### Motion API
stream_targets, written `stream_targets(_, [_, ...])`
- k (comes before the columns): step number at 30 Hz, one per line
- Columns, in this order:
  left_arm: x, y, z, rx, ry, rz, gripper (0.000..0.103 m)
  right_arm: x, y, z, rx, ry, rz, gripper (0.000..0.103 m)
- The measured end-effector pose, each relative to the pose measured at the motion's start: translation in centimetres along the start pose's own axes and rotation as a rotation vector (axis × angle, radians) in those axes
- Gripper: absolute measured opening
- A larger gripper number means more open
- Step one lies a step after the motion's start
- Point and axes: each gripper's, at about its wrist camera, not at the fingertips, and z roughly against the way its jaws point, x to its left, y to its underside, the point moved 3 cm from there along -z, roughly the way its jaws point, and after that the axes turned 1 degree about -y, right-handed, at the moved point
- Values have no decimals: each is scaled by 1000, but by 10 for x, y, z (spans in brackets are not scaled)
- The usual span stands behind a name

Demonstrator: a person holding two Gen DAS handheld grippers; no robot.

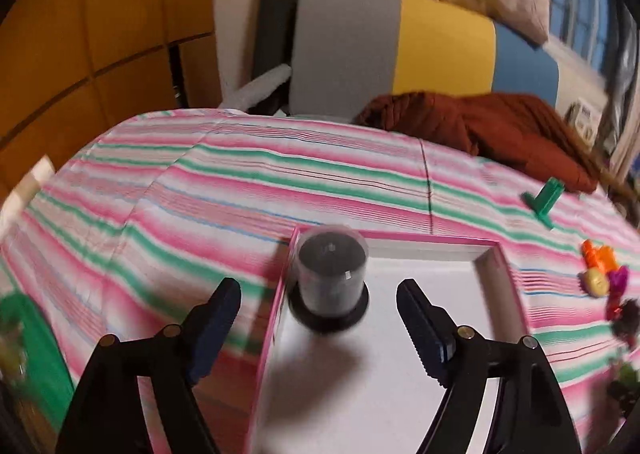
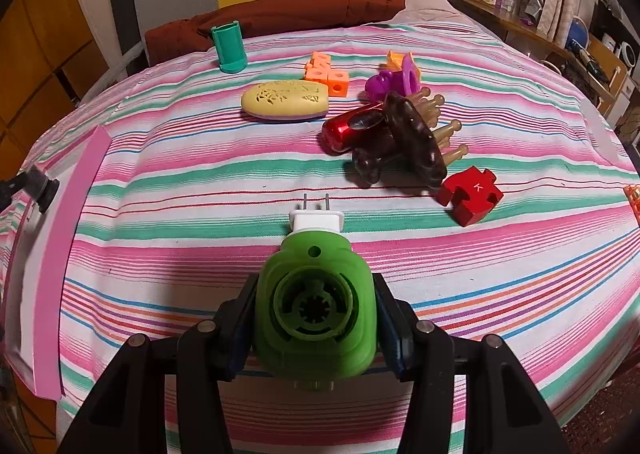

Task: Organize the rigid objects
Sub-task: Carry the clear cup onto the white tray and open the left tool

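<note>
Blur smears the left view. Left hand-held gripper (image 1: 319, 328) gapes, clear of the disc case (image 1: 330, 278) in the tray (image 1: 496, 254). Right hand-held gripper (image 2: 316, 328) clamps a green plug-in (image 2: 316, 302).

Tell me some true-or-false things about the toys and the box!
1. The right gripper is squeezing a green plug-in gadget. True.
2. The black tub with a clear lid sits inside the pink-edged box. True.
3. The left gripper is clamped on the tub. False: its jaws are open, clear of it.
4. The red puzzle piece is in the box. False: it lies on the striped cloth.
5. The yellow oval case lies beside the orange cubes. True.
</note>
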Motion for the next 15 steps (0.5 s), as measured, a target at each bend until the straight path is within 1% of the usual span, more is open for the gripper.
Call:
stream_targets(1, [3,6,9,-9,17,33,85,0,0,0,-1,2,-1,53])
stream_targets(3, [6,18,23,-18,46,87,95,1,0,0,-2,11,-3,53])
stream_targets(6, [8,39,37,-8,97,132,97,0,0,1,-3,18,-24,53])
stream_targets(8, [5,54,42,12,116,128,97,0,0,2,-11,15,-47,53])
stream_targets(12, [-5,74,43,55,135,90,97,6,-3,4,-29,-27,-77,53])
stream_targets(15, [-8,85,46,69,149,78,97,19,-5,9,-40,-67,-63,53])
